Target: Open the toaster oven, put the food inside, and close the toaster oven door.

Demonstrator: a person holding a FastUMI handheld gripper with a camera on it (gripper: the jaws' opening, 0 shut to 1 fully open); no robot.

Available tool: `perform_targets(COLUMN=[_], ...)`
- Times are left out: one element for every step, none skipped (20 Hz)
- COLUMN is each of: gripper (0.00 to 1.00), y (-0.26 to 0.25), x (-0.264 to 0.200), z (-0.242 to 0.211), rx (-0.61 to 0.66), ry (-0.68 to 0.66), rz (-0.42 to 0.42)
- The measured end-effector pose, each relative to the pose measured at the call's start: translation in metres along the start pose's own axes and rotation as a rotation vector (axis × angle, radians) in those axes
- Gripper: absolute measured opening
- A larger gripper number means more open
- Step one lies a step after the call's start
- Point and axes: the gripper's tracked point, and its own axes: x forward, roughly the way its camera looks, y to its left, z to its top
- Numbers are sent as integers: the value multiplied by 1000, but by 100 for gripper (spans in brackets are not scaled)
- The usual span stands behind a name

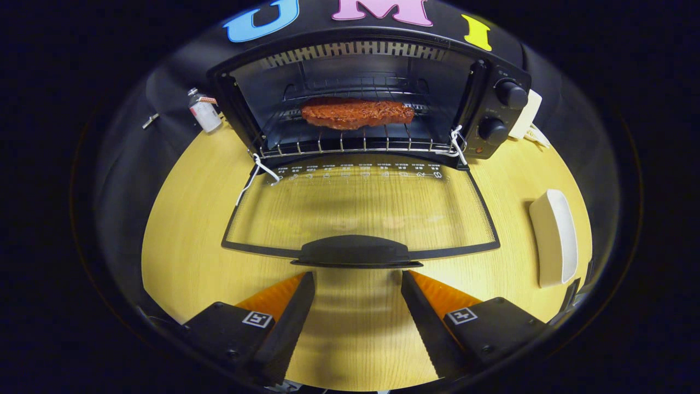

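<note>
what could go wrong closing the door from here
The hand-held gripper is open and empty, its fingers just short of the door handle.

1. The handle looks low and smooth, so the fingers might slip off and let the glass door drop back.
2. The strings at the hinges could catch as the door swings up.
3. The steak sits mid-rack; a hard shut might jolt the rack.
</note>
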Motion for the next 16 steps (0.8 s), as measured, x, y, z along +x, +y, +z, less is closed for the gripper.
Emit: perform_targets(gripper=[99, 99, 99, 99, 99, 99, 99, 99, 99, 99, 99, 99, 99, 99, 99, 99], y=[-2, -2, -2, -3, -2, -2, -2, -2, -2, -2, -2, -2, -1, -1, -1, -1], x=[3, 4, 5, 4, 3, 1, -3, -8, -12, -17, -23, -30, -36, -42, -48, -54], z=[0, 2, 3, 2, 3, 4, 6, 8, 9, 11, 15, 17, 22, 26, 30, 36], rx=[7, 14, 16, 8, 4, 10, 12, 8, 2, 1, 5, 4, 5, 9, 13, 17], ry=[6, 6, 6, 6, 4, 1, -6, -13, -25, -38, -56, -71, -86, -103, -116, -135], rz=[-13, -21, -24, -25, -25, -24, -22, -18, -13, -6, 1, 7, 12, 15, 21, 27])
